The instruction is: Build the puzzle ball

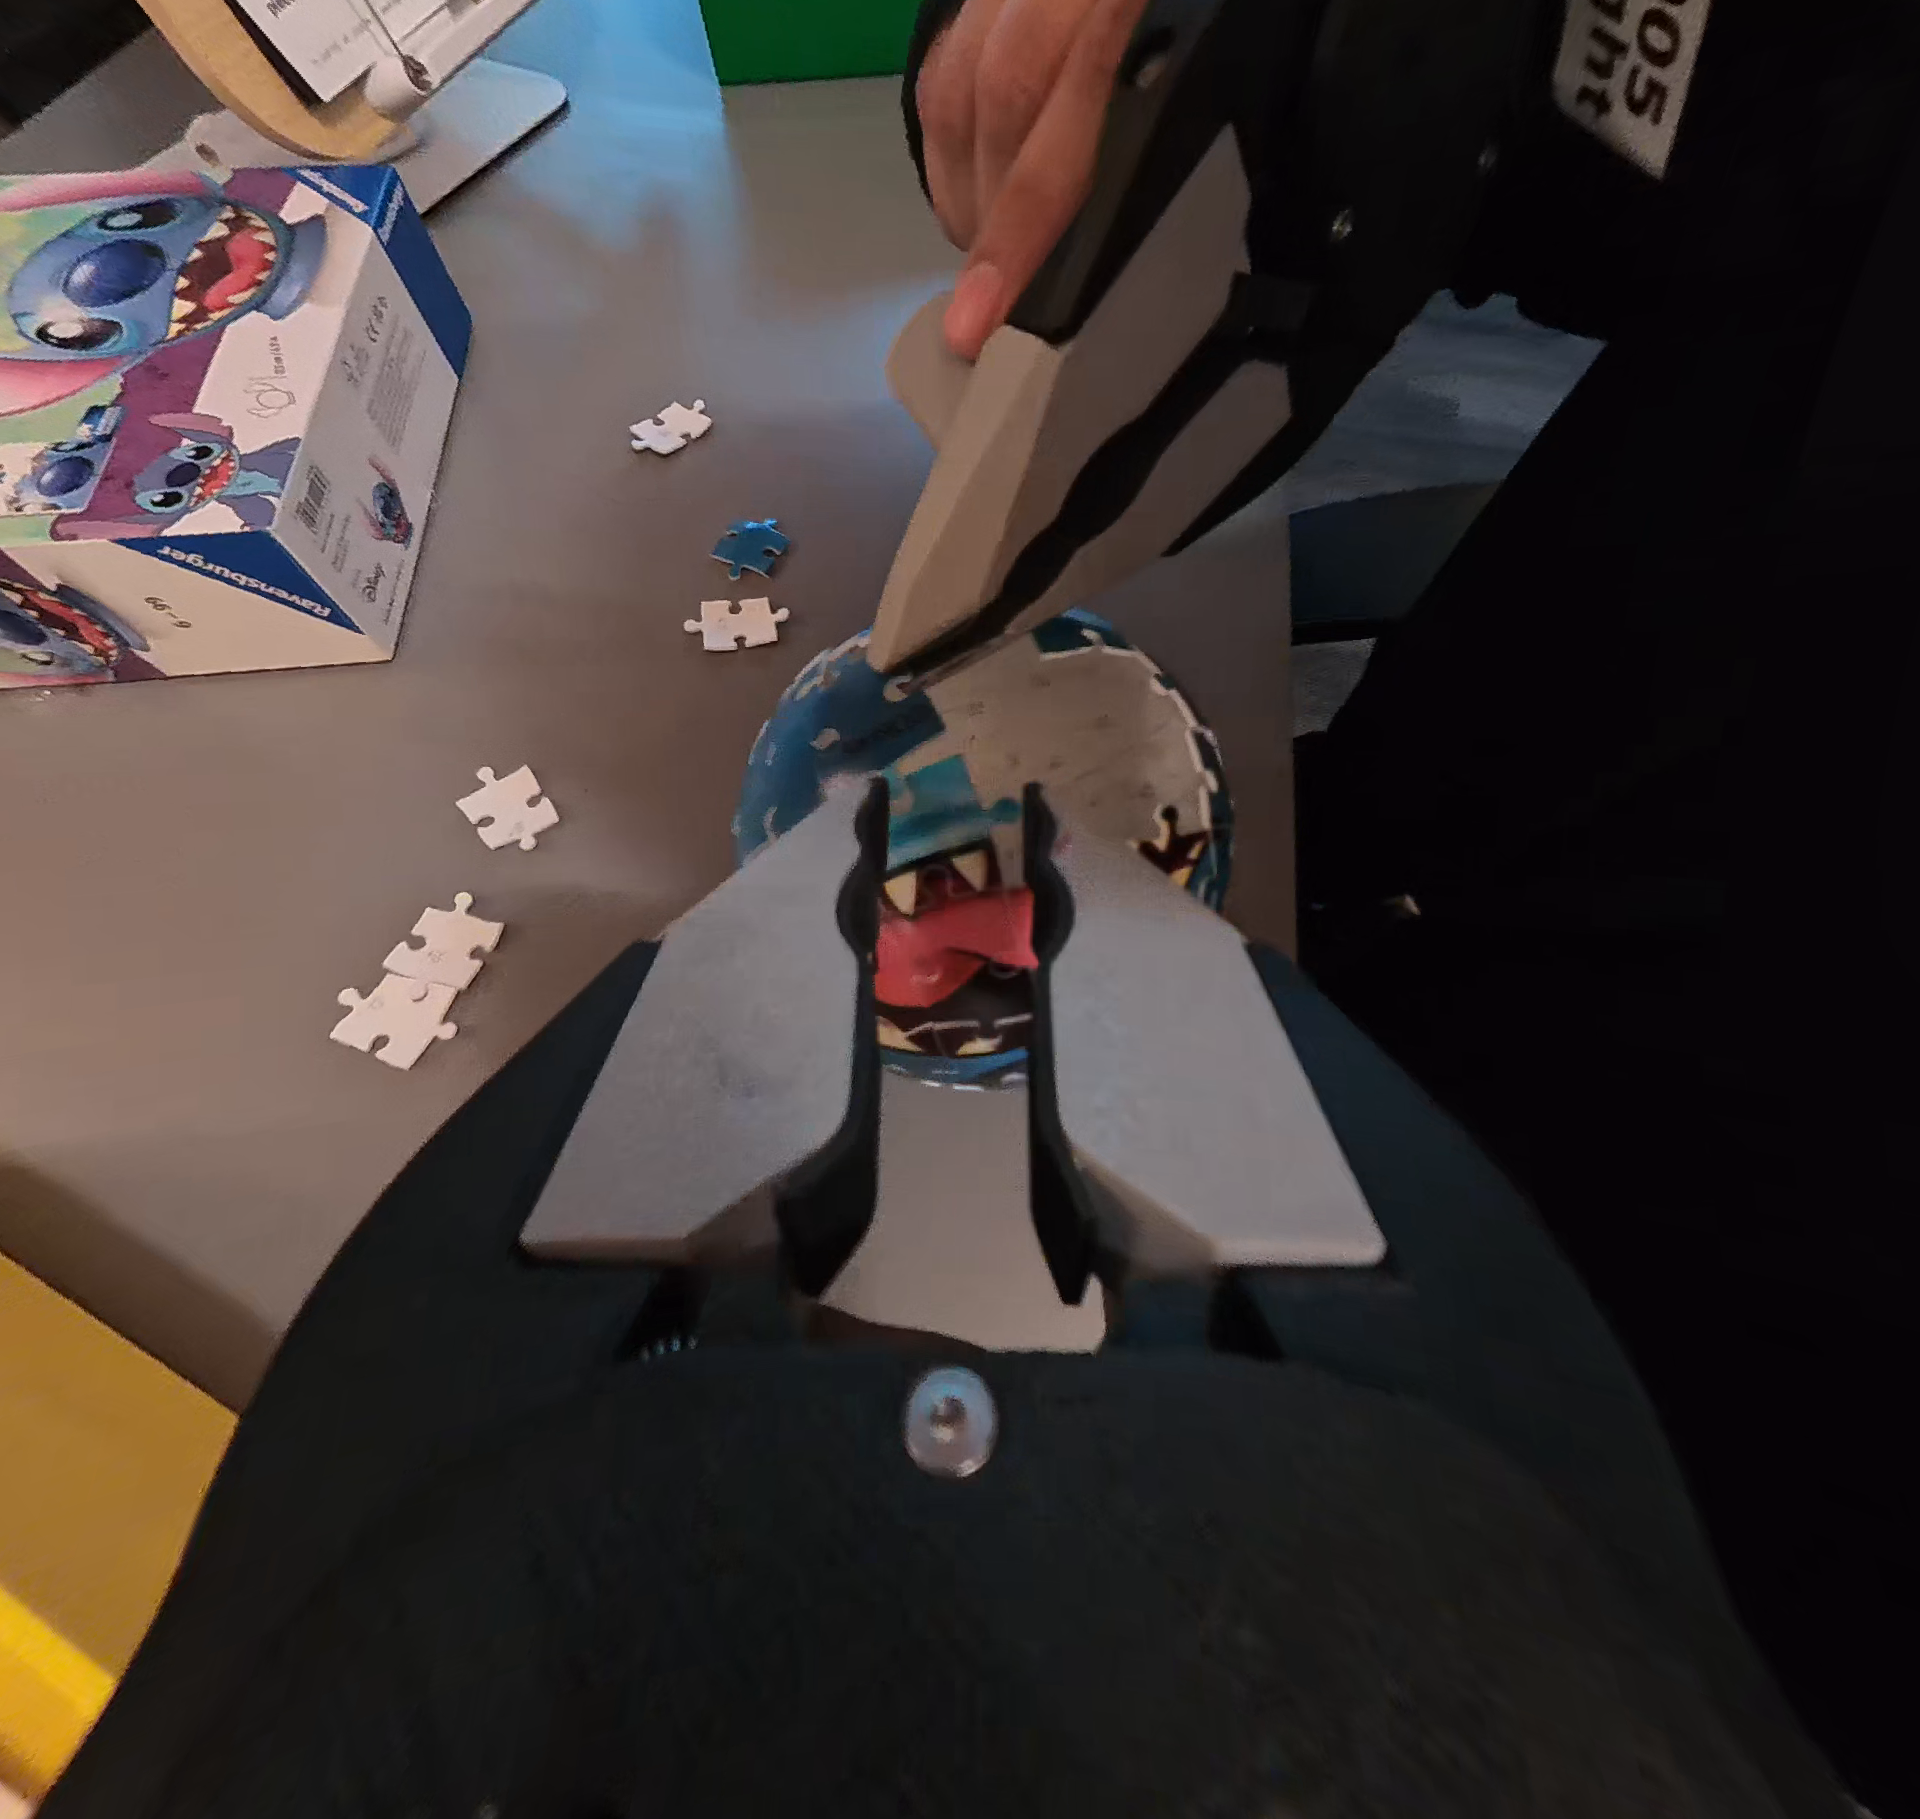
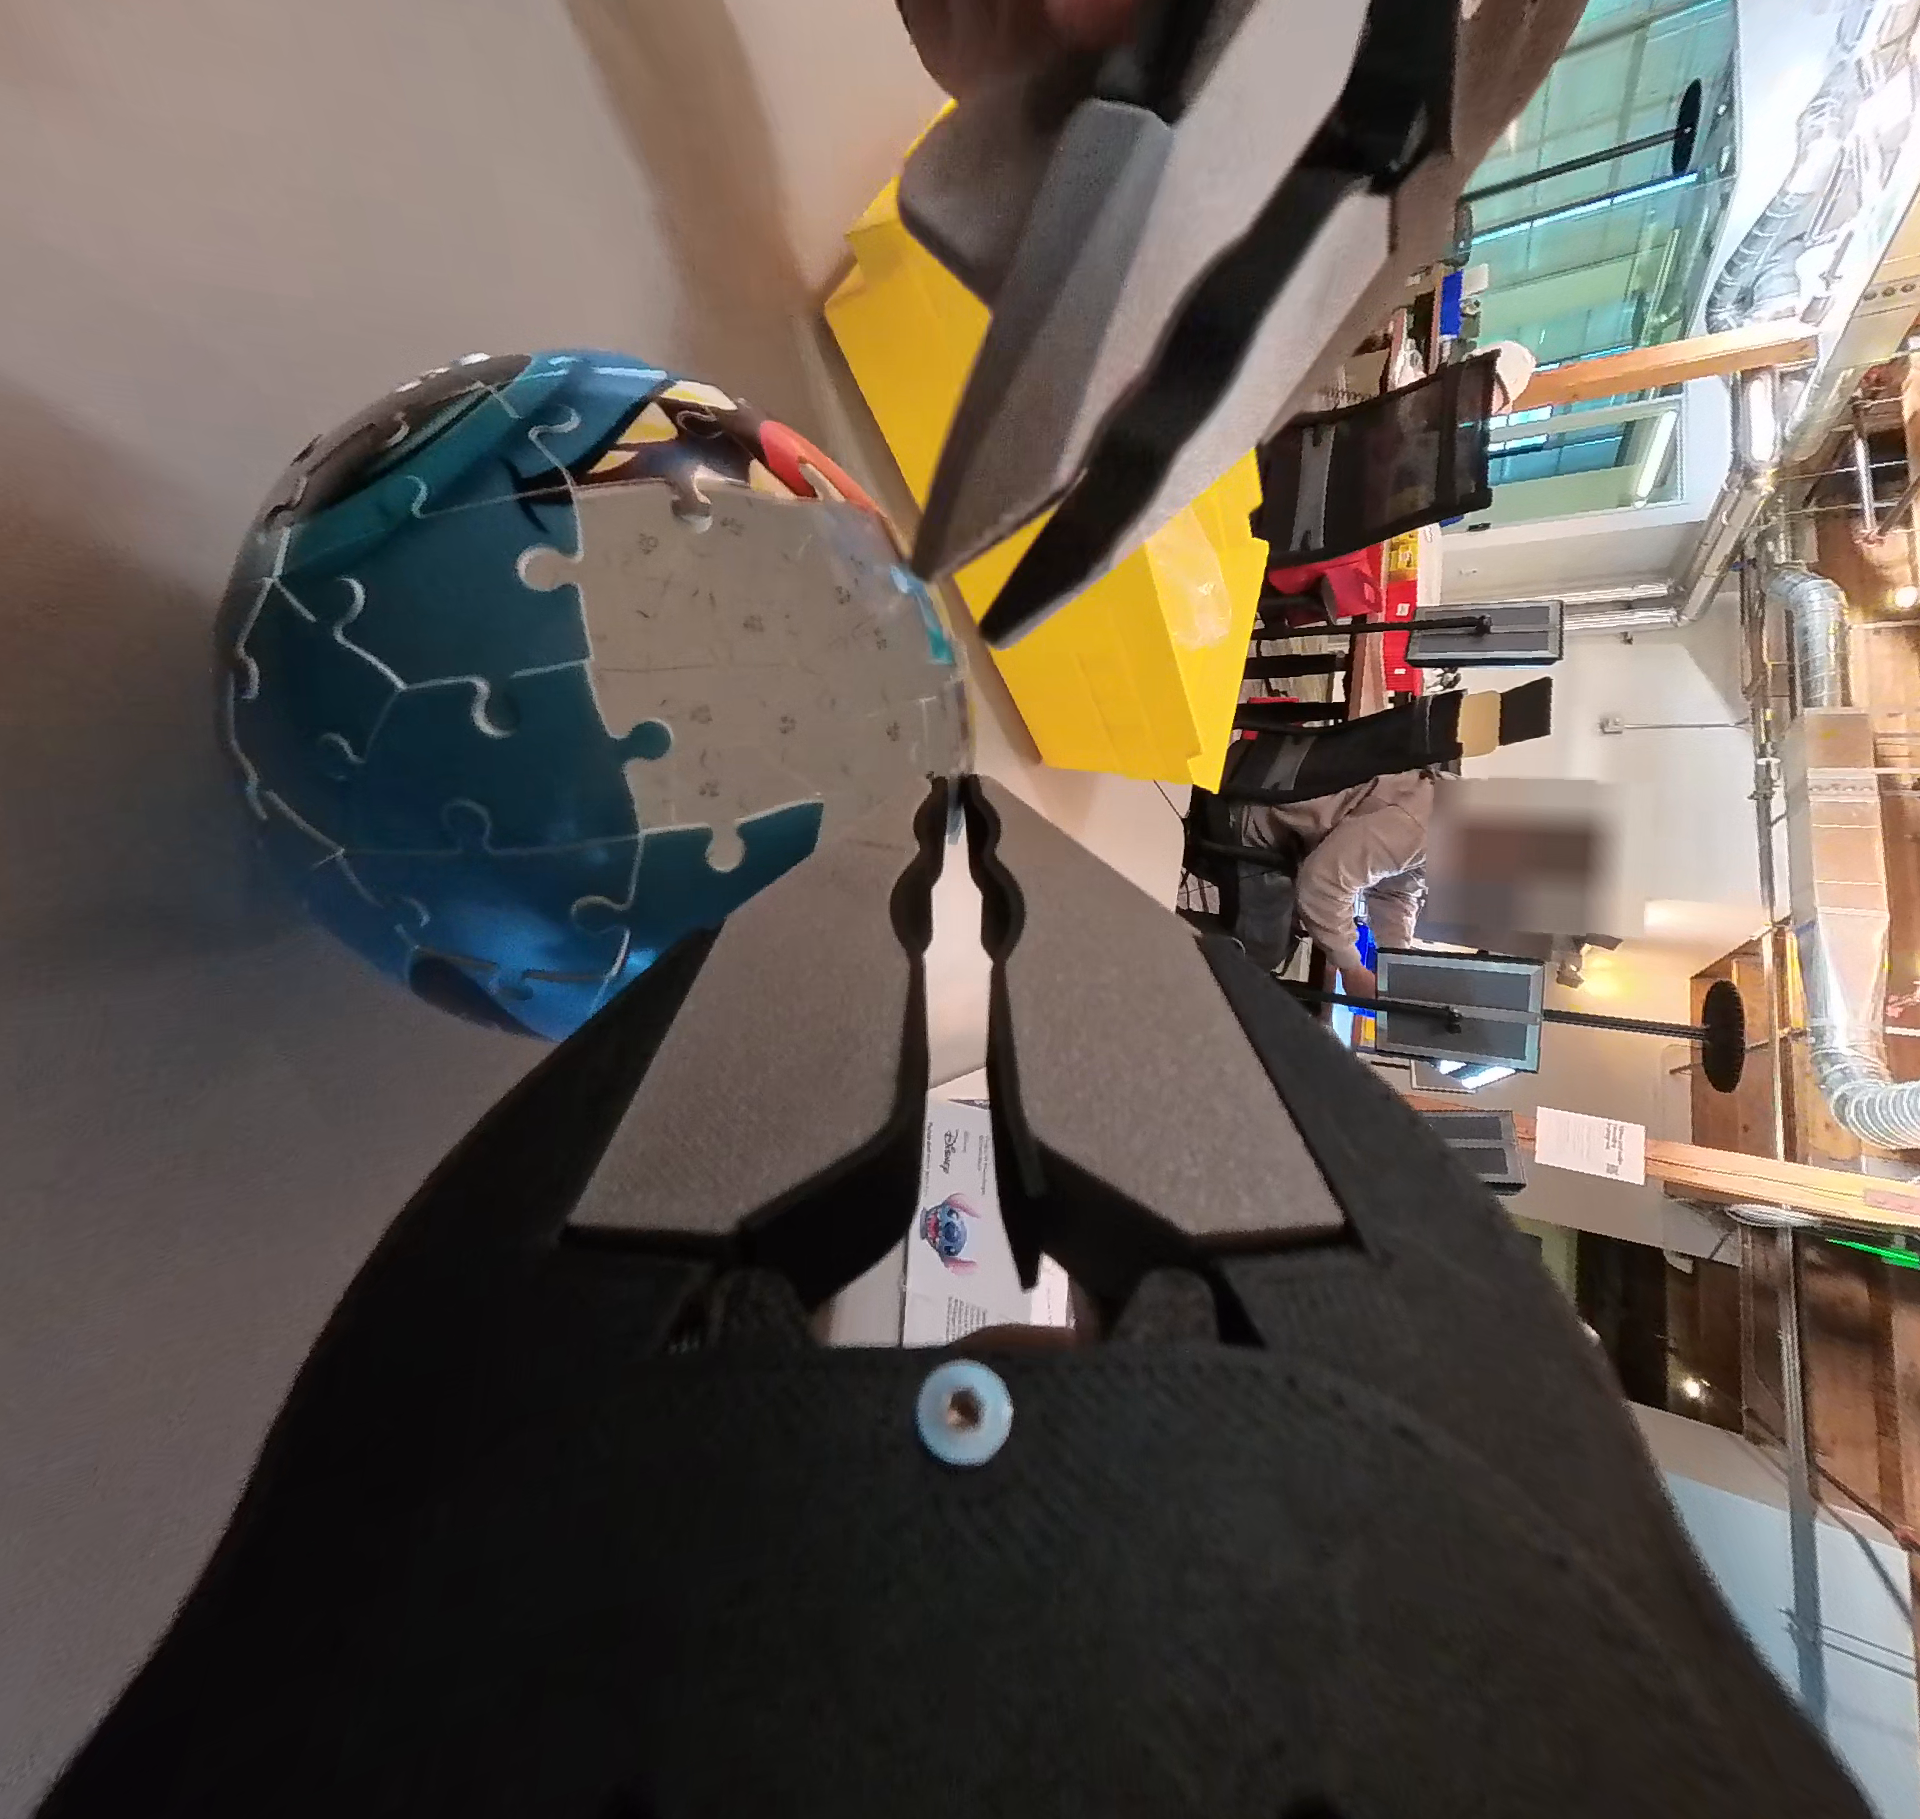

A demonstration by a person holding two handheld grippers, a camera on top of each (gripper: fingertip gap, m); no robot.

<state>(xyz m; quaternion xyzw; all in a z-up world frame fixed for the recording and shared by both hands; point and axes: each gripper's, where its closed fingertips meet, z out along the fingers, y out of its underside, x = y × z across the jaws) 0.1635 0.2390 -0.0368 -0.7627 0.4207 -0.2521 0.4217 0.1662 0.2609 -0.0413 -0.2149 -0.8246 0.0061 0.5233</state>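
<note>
The partly built puzzle ball (image 1: 821,761) stands on the grey table (image 1: 260,813). It has blue outer pieces, a toothed red mouth and an open gap that shows its white inside. It also shows in the right wrist view (image 2: 416,689). My left gripper (image 1: 956,795) is open, its fingers astride the mouth part of the ball, tips near the gap's rim. My right gripper (image 2: 951,795) reaches in from the upper right and is shut on a thin blue piece, seen edge-on, at the gap's rim. Its tips show in the left wrist view (image 1: 906,670).
Loose pieces lie left of the ball: white ones (image 1: 670,427) (image 1: 736,621) (image 1: 507,808) (image 1: 416,980) and a blue one (image 1: 750,548). The puzzle box (image 1: 229,419) and a paper stand (image 1: 364,13) are at far left. A yellow bin (image 2: 1101,647) sits beside the table. A person (image 2: 1351,865) is far behind. Left and right tips are no more than a few centimetres apart.
</note>
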